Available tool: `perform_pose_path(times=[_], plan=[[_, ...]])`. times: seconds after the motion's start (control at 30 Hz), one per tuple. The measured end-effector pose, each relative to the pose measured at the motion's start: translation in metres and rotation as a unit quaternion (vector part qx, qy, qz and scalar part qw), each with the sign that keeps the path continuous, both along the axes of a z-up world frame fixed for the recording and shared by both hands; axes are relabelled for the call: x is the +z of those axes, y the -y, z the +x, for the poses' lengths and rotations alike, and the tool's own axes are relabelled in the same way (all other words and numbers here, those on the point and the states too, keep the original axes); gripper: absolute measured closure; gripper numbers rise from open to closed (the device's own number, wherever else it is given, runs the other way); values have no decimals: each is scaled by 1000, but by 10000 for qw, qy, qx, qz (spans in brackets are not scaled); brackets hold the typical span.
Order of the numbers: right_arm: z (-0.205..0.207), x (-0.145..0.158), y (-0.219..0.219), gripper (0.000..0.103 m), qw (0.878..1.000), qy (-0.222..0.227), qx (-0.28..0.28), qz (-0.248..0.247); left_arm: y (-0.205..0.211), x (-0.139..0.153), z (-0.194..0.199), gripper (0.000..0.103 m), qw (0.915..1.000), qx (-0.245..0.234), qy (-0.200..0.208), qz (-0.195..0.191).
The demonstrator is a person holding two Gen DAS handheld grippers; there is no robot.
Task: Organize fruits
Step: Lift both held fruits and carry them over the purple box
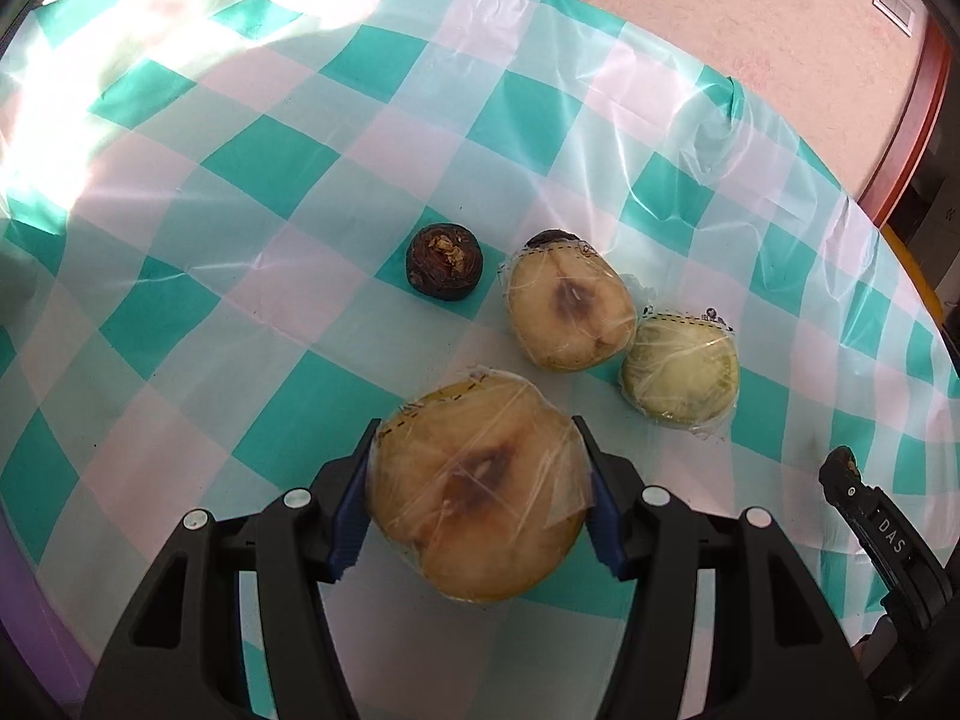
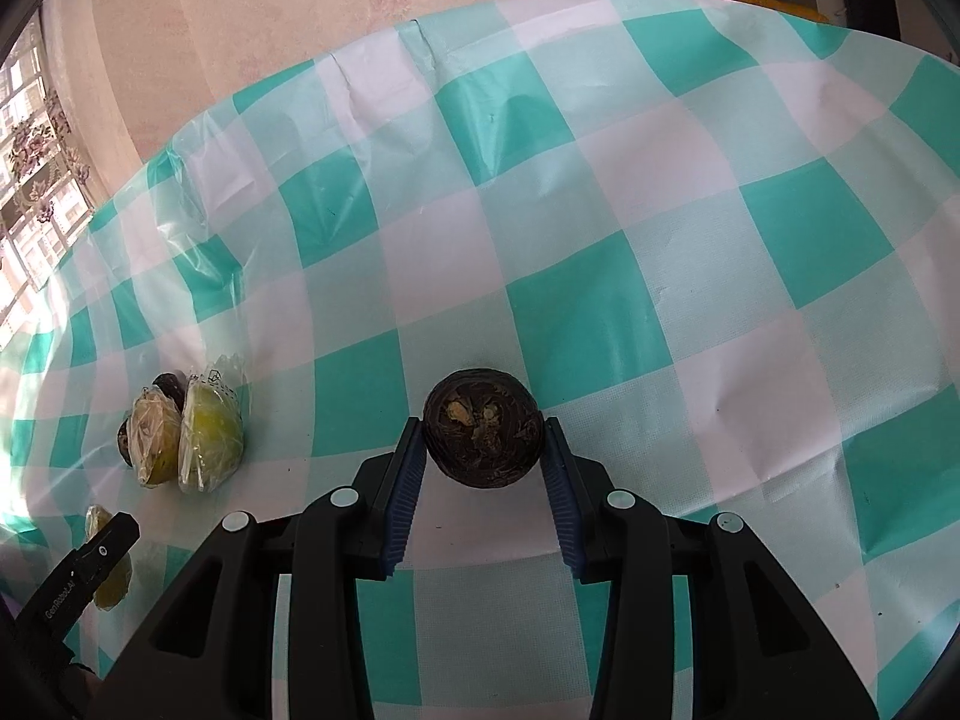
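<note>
My left gripper (image 1: 475,433) is shut on a plastic-wrapped, browned fruit half (image 1: 477,504), cut face up, blue pads pressing on both sides. Ahead on the checked cloth lie a dark brown round fruit (image 1: 444,270), a second wrapped browned half (image 1: 570,315) and a wrapped pale green half (image 1: 681,372). Another dark fruit (image 1: 552,238) peeks out behind the second half. In the right wrist view my right gripper (image 2: 482,427) is shut on a dark brown round fruit (image 2: 483,435). The two wrapped halves (image 2: 180,438) lie far to its left.
A teal and white checked tablecloth (image 2: 600,312) covers the round table. A pink wall (image 1: 690,0) stands behind the table's far edge. One black finger (image 1: 852,486) of the right gripper shows at the lower right of the left wrist view.
</note>
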State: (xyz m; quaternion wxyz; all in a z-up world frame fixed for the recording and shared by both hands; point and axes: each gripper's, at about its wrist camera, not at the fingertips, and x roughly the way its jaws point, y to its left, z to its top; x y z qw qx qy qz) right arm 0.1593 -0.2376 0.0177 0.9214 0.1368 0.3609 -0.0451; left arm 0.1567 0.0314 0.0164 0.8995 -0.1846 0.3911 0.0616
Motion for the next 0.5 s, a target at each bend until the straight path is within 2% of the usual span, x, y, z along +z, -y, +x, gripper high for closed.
perform_pose_path(times=[0.1,0.27,0.5], plan=[[-4,5,-9,64,9996,95,-24,-276,0,1,-18,44,10000,29,-54,-70],[-16,7,-28,64,9983,15,175,-557,5,3,-62,44,9999,-33,-4,111],[-58,12,-60,64,9971,136,457,-598,7,4,-118,44,9990,-262,109,344]])
